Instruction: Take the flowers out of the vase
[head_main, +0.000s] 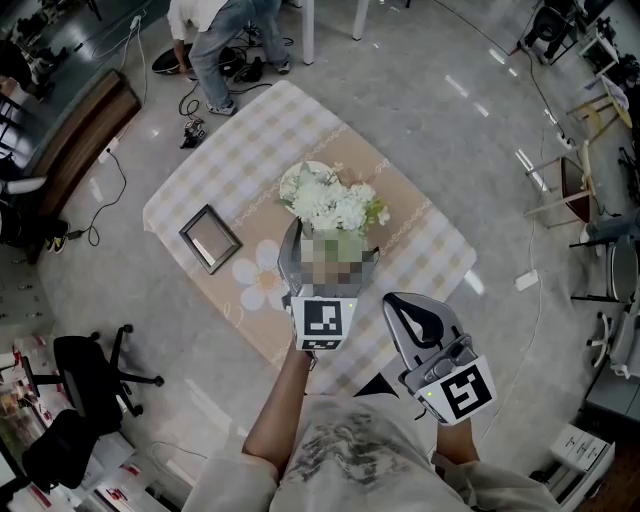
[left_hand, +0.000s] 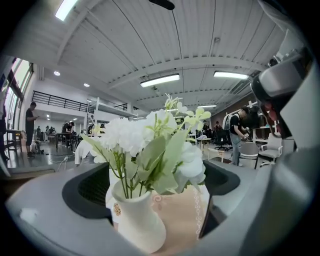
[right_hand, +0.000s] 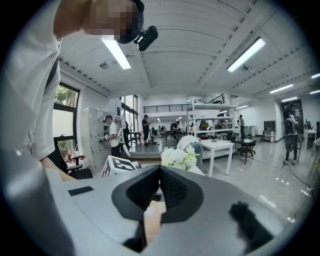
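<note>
The white flowers are still in their vase, a small cream one with a narrow neck, and the green stems go straight down into its mouth. The vase stands on the beige strip down the middle of the table, which has a pale checked cloth over it. The left gripper is held low and nearly level, with its jaws spread wide on either side of the vase. The vase sits in the gap between them, with clear space at each pad, so nothing is gripped. The right gripper is held back near the person's body, off the near edge of the table. Its jaws are closed tip to tip, with nothing between them. Just behind the flowers lies a pale plate, and a small picture frame lies flat on the cloth to their left. At the far end of the table, another person bends over some cables on the floor.
</note>
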